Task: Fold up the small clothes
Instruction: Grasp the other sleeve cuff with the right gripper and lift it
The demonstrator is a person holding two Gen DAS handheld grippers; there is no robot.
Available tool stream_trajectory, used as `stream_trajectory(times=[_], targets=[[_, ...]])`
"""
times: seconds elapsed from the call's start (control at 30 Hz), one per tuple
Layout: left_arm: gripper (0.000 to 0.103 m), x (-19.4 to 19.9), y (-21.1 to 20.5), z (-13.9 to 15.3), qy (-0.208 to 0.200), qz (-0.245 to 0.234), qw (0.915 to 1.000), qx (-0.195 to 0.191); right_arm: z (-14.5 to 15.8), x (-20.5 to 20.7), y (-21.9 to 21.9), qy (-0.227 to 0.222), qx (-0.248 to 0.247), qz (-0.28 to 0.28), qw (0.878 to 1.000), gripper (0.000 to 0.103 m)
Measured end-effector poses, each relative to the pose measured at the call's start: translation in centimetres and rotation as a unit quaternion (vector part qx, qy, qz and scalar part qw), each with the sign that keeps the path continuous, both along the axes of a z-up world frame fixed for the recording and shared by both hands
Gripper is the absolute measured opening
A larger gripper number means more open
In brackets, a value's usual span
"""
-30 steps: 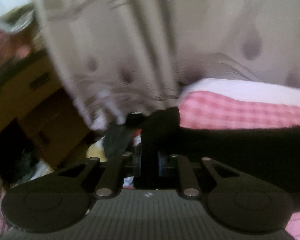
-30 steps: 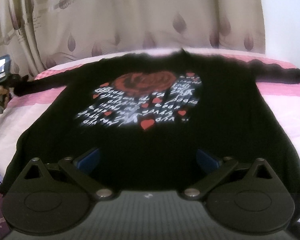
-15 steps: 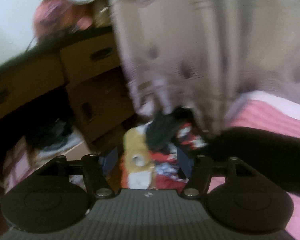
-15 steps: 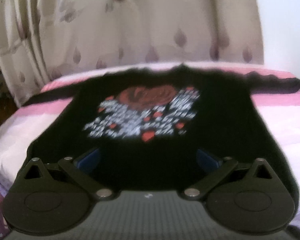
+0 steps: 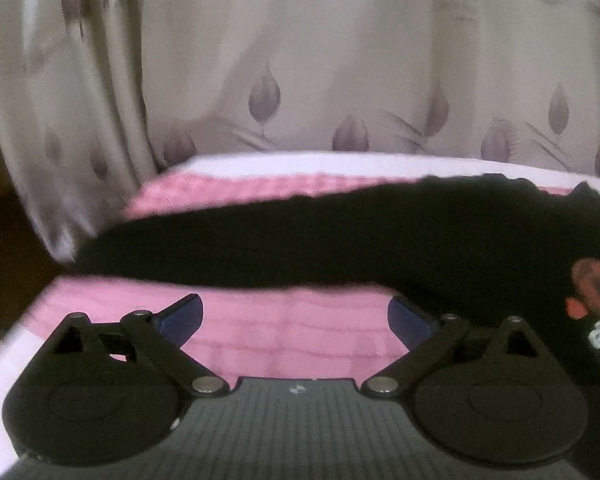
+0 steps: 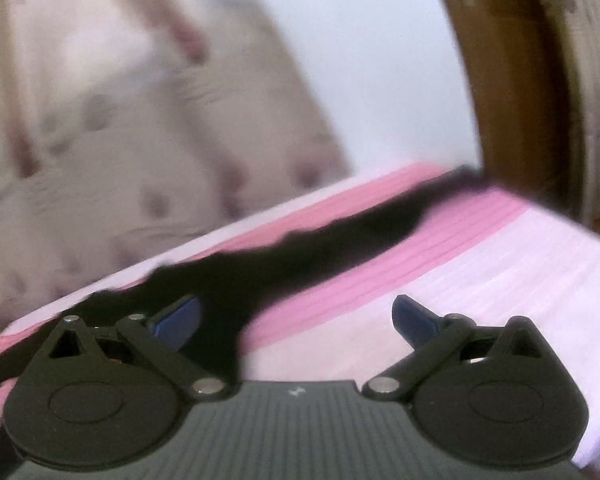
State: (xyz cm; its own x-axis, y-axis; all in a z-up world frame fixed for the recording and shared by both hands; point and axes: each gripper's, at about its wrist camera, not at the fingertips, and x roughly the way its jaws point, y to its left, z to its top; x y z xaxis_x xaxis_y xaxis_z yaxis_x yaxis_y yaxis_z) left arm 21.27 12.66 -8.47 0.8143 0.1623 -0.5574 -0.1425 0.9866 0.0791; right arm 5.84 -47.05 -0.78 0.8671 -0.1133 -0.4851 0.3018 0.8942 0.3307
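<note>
The sweater [image 5: 380, 232] is black, and near the right edge of the left wrist view it carries a print [image 5: 596, 308] of dark red hearts with white script letters. The bed cover [image 5: 292, 340] is pink with fine check lines and has pale white-lilac bands [image 6: 500, 280]. The curtain [image 5: 300, 80] is cream with mauve drop-shaped leaves, and both tools [image 5: 296, 316] [image 6: 298, 318] are black with blue pads [image 5: 180, 316].

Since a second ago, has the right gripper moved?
Yes. The right gripper has swung right: the sweater's sleeve and a wooden frame now fill its view.
</note>
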Motion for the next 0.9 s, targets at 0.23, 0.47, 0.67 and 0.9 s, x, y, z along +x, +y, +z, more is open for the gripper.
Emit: stream_trajectory(times=[0.23, 0.47, 0.67, 0.9], targets=[[0.098, 0.8, 2.9, -0.8, 0.03, 0.059, 0.995, -0.075, -3.1, 7.0, -13.4, -0.022, 0.101, -0.08, 0.991, 0.094], [0.1, 0.6, 1.4, -0.4, 0.018, 0.054, 0.9982, -0.02, -8.3, 12.9, -22.6, -0.036, 0.245, -0.155, 0.956, 0.063], [0.102, 1.2, -0.1, -0.7, 0.039, 0.043, 0.998, 0.026, -10.8, 16.9, -25.3, -0.017, 0.285, -0.168, 0.944, 0.06], [0.103, 1.4, 0.4, -0.9, 0.044, 0.051, 0.9975, 0.022, -7.7, 17.2, -25.2, -0.024, 0.143, -0.178, 0.973, 0.006]])
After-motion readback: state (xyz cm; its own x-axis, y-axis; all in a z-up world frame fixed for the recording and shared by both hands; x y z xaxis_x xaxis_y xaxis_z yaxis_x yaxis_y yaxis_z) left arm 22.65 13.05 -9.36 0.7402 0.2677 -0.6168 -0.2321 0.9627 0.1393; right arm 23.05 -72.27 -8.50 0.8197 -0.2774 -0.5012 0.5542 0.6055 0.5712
